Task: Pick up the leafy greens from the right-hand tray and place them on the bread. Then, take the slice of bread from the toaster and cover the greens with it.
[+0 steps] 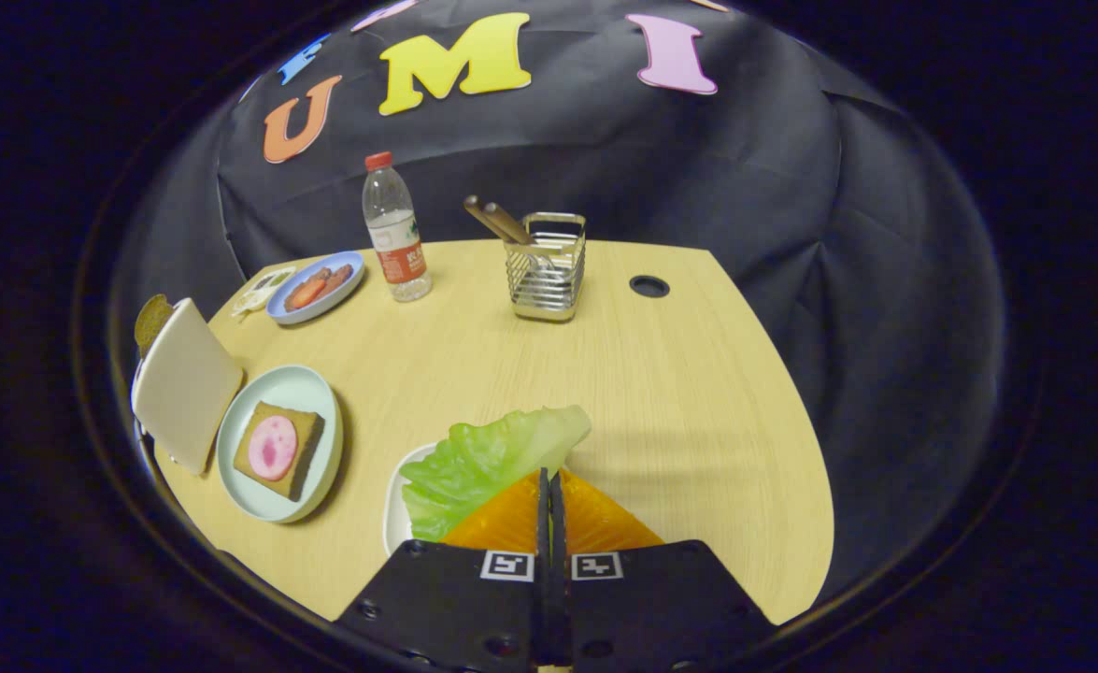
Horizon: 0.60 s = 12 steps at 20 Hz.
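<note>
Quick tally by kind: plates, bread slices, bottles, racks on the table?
Plates: 3
Bread slices: 2
Bottles: 1
Racks: 1
Total: 7
Gripper fingers closed together at the lettuce.

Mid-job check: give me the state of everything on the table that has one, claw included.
claw: fingers shut on the lettuce leaf
lettuce leaf: pinched, over the white tray
bread: on green plate, ham slice on top, no greens yet
toaster: slice still in
water bottle: upright, capped
utensil holder: upright, holding utensils
</note>
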### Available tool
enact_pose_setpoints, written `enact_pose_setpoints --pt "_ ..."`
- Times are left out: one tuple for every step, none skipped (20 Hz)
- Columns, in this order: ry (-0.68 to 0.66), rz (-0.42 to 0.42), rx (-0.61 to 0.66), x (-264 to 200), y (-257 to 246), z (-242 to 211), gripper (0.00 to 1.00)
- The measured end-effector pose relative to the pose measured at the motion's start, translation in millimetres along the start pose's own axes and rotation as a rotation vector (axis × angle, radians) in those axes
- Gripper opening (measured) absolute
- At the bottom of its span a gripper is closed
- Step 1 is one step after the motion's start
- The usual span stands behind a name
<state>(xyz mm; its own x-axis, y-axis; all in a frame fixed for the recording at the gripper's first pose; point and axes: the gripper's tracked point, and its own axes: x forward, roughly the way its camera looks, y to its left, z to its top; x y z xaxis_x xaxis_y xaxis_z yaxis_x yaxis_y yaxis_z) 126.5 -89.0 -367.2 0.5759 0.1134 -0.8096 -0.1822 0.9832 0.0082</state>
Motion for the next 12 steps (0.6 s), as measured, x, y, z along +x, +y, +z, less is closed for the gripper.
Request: enact_pose_setpoints --pt "-0.008 0.006 0.01 -9 6 2 0.0" --pt "-0.014 0.013 0.019 -17 12 5 0.0" --pt "-0.015 0.017 0.027 -24 17 6 0.0" --pt "-0.016 0.019 0.038 -32 22 7 0.0" --pt "-0.023 0.023 0.048 -40 29 10 0.0" --pt "-0.033 0.018 0.054 -47 33 13 0.0" --pt "-0.038 0.017 0.057 -53 38 15 0.0" --pt "-0.047 0.014 0.059 -59 44 17 0.0" --pt "-0.053 0.01 0.055 -66 51 19 0.0" --pt "-0.055 0.005 0.049 -71 57 20 0.0" --pt "-0.059 0.005 0.044 -77 65 20 0.0" --pt "-0.061 0.008 0.036 -81 74 21 0.0"
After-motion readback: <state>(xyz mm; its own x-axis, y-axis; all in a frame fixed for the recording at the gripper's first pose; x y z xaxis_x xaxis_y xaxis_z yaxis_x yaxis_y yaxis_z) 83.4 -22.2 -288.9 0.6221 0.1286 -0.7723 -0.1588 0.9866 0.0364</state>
